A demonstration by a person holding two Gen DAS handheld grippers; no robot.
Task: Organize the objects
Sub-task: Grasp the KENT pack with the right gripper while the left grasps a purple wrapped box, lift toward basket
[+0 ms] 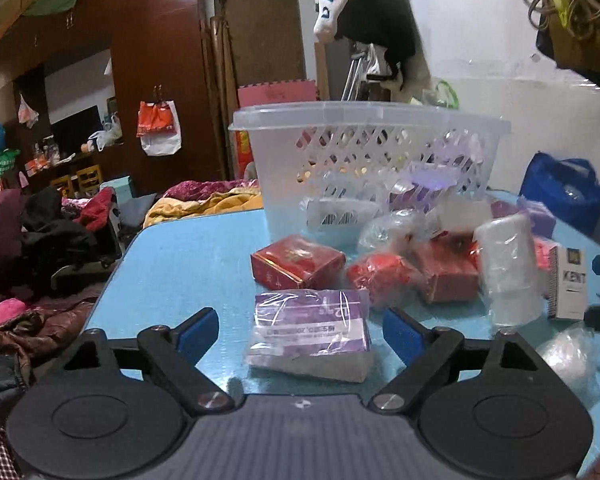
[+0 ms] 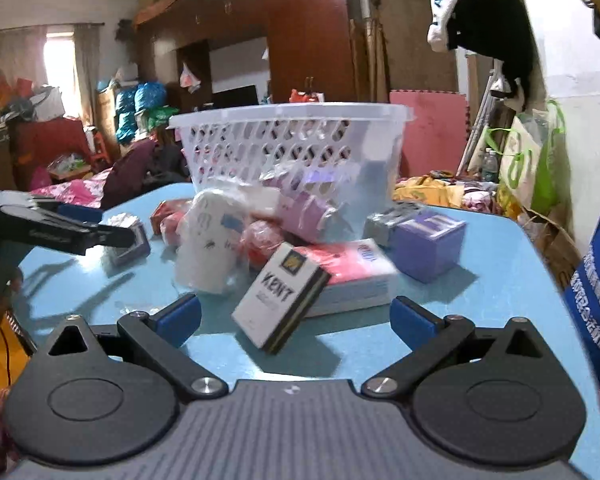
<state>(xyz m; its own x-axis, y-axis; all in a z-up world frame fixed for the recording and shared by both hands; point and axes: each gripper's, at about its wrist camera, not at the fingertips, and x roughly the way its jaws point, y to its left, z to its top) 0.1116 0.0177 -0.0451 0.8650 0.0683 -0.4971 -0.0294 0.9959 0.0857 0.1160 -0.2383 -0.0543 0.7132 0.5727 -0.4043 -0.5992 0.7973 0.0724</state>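
Observation:
A clear plastic basket [image 1: 364, 128] stands at the back of the blue table [image 1: 188, 264], some packets inside it. My left gripper [image 1: 300, 330] is open, its blue pads either side of a purple wrapped packet [image 1: 310, 326] without touching it. Red boxes [image 1: 298, 262] and bagged items lie behind it. My right gripper [image 2: 296, 318] is open around a white KENT box [image 2: 278, 300] that leans on a pink packet [image 2: 352, 264]. The left gripper also shows in the right wrist view [image 2: 100, 236], at the table's left. The basket [image 2: 292, 120] shows there too.
A purple cube box [image 2: 430, 242] and a white bagged roll [image 2: 208, 240] lie near the basket. A blue bag [image 2: 596, 292] hangs off the table's right edge. Clothes and bedding lie beyond the table's left edge [image 1: 40, 240]. Garments hang above the basket [image 1: 364, 8].

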